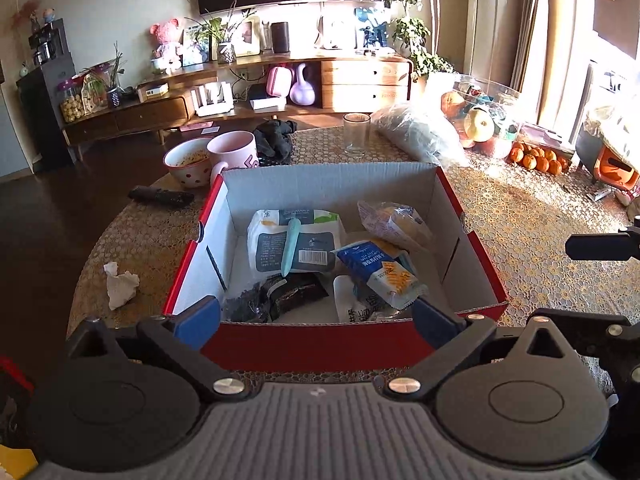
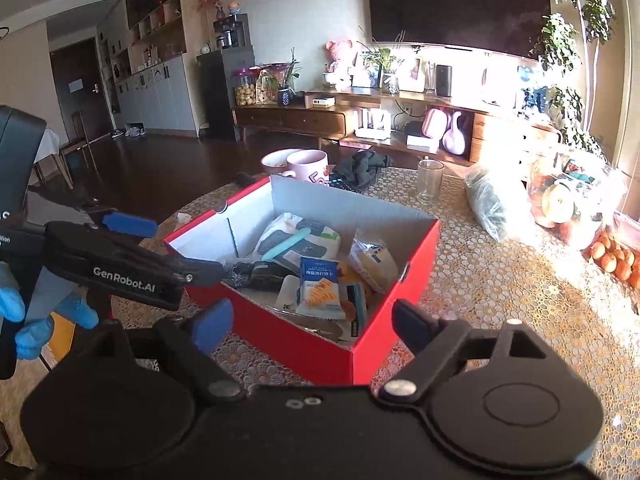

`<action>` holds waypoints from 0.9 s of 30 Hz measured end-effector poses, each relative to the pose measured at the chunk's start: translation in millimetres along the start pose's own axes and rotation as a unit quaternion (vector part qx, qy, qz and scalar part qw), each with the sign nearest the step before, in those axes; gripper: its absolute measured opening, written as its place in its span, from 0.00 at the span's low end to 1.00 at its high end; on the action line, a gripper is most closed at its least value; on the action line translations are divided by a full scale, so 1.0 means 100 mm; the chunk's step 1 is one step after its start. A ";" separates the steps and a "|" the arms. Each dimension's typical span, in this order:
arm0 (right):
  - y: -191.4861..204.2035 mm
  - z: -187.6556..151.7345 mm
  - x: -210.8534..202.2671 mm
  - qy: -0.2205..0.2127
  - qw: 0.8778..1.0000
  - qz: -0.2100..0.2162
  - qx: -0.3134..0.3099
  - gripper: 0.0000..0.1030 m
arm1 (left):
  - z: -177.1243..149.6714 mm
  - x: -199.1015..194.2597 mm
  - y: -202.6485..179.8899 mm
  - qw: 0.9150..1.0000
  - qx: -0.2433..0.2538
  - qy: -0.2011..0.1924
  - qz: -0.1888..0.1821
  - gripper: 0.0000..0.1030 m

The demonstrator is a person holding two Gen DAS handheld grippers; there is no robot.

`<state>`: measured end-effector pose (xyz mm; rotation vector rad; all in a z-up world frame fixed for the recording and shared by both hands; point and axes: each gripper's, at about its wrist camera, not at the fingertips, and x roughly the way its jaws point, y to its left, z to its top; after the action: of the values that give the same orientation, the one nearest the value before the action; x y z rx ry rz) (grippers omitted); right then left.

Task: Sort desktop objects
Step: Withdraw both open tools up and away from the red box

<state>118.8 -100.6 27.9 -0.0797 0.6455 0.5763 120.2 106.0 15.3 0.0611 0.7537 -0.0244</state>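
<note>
1. While both grippers hover at the near side of the red box, nothing is held: the left gripper and the right gripper are seen with jaws spread wide and empty.
2. Several packets, among them a blue snack pack and a teal pen, are already gathered inside the box, so a pause between pickups is judged.
3. A crumpled tissue left of the box and a dark remote further off are left on the table.
4. One of these is probably to be fetched next; a low, narrow pinch would be needed.
</note>
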 end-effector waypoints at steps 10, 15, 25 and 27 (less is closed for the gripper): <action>-0.09 -0.16 -0.14 0.003 1.000 -0.010 0.017 0.85 | -0.14 -0.12 -0.12 1.000 0.011 0.001 0.006 1.00; -0.13 -0.23 -0.16 0.008 1.000 -0.011 0.026 0.85 | -0.20 -0.17 -0.17 1.000 0.016 0.000 0.009 1.00; -0.17 -0.31 -0.20 0.012 0.999 -0.013 0.032 0.85 | -0.33 -0.14 -0.26 1.000 0.018 0.016 0.012 1.00; -0.17 -0.32 -0.22 0.011 0.999 -0.014 0.034 0.85 | -0.35 -0.13 -0.27 1.000 0.017 0.019 0.013 1.00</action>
<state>96.4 -133.3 13.4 -0.0319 0.6835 0.5270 85.6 81.0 -2.2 0.1035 0.7898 -0.0104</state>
